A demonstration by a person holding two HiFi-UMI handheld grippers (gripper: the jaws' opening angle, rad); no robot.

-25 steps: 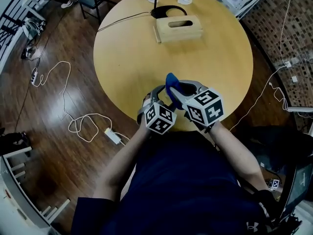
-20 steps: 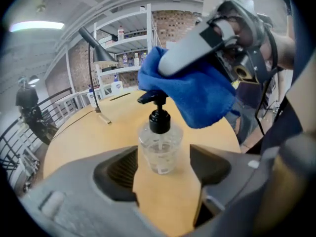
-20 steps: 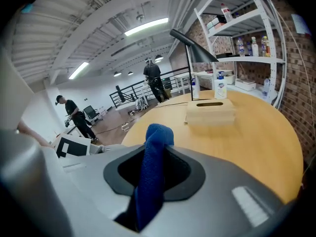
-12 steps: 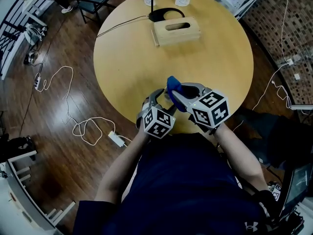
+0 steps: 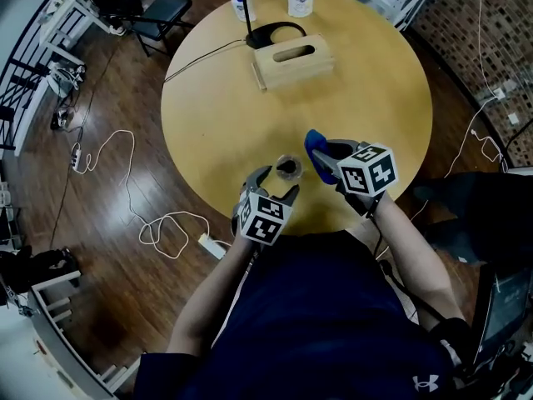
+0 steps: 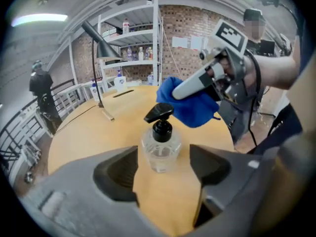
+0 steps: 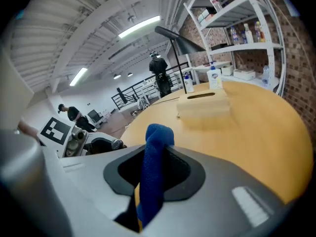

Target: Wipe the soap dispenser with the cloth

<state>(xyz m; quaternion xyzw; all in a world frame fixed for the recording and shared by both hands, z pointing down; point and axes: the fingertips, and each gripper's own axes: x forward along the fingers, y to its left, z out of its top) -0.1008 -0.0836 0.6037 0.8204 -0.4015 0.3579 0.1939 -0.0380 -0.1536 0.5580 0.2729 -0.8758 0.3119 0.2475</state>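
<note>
Right claw (image 5: 323, 152) — pinching cloth (image 5: 314, 143) — has swung off the soap dispenser (image 5: 288, 167); left claw (image 5: 276, 183) spread.

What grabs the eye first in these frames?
A small clear plastic soap dispenser with a black pump stands near the front edge of the round wooden table, just ahead of the left gripper, whose jaws stand apart and off it. Close beside the pump, the right gripper is shut on a bright blue cloth.
</note>
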